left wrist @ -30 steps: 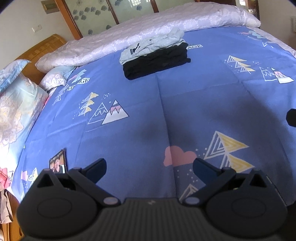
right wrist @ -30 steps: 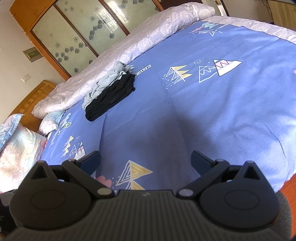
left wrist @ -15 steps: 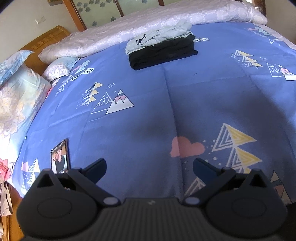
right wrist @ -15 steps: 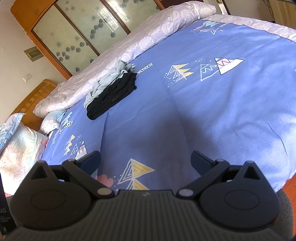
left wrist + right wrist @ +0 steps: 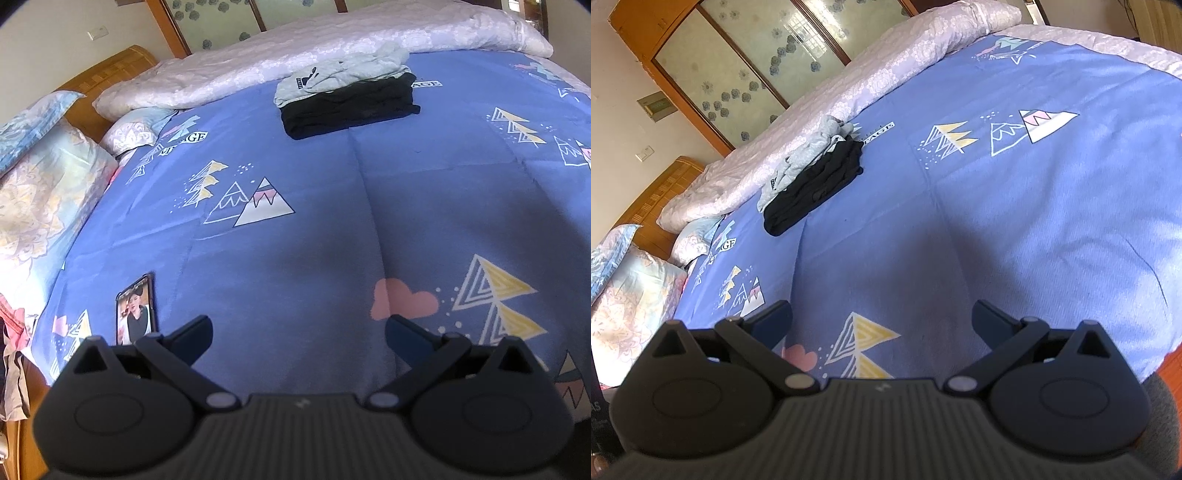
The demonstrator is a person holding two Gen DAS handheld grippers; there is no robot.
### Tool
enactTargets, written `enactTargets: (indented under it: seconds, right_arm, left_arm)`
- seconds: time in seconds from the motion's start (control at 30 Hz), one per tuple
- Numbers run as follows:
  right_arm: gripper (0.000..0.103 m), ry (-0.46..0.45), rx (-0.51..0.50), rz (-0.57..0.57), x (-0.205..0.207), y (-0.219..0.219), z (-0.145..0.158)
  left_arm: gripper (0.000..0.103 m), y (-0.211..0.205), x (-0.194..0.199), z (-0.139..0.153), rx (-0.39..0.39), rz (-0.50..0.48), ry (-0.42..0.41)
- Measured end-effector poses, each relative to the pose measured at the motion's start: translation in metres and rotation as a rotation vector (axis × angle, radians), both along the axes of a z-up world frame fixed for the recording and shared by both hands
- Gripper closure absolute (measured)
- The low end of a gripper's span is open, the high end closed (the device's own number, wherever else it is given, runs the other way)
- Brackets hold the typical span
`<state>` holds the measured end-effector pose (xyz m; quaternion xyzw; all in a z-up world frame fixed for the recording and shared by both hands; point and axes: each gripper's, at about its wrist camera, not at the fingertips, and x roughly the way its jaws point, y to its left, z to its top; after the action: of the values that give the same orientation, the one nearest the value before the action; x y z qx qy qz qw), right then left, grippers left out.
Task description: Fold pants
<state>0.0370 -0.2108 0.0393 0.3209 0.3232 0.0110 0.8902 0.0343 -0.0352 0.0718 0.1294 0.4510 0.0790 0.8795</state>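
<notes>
Across the left wrist view, a blue bedspread (image 5: 314,258) printed with mountains and triangles fills the frame. The left gripper (image 5: 298,330) hangs above its near part with jaws spread wide and nothing between them. Far up the bed, right of centre, lies a stack of folded pants: a dark folded pair (image 5: 351,109) with a pale grey folded pair (image 5: 343,72) on top, just in front of a rolled white quilt (image 5: 295,62). A phone (image 5: 135,314) with a lit screen lies on the bedspread near the left finger. Pillows (image 5: 44,199) and a wooden headboard (image 5: 107,85) sit at the far left.

From the right wrist view, the right gripper (image 5: 882,319) is likewise released, jaws wide apart over bare bedspread (image 5: 1034,221), holding nothing. The same stack sits far off to the left, the dark pair (image 5: 816,184) below and the grey pair (image 5: 805,158) above, beside the white quilt (image 5: 886,74). Behind stands a wooden cabinet with frosted flowered glass doors (image 5: 757,70).
</notes>
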Motion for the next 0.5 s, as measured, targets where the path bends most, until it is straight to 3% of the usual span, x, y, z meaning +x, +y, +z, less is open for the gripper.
enactTargets:
  seconds: [0.5]
  right_arm:
    - [0.0, 0.001, 0.002, -0.001, 0.0, -0.0002, 0.0001]
  left_arm:
    - [0.0, -0.0002, 0.0004, -0.003, 0.009, 0.0, 0.011]
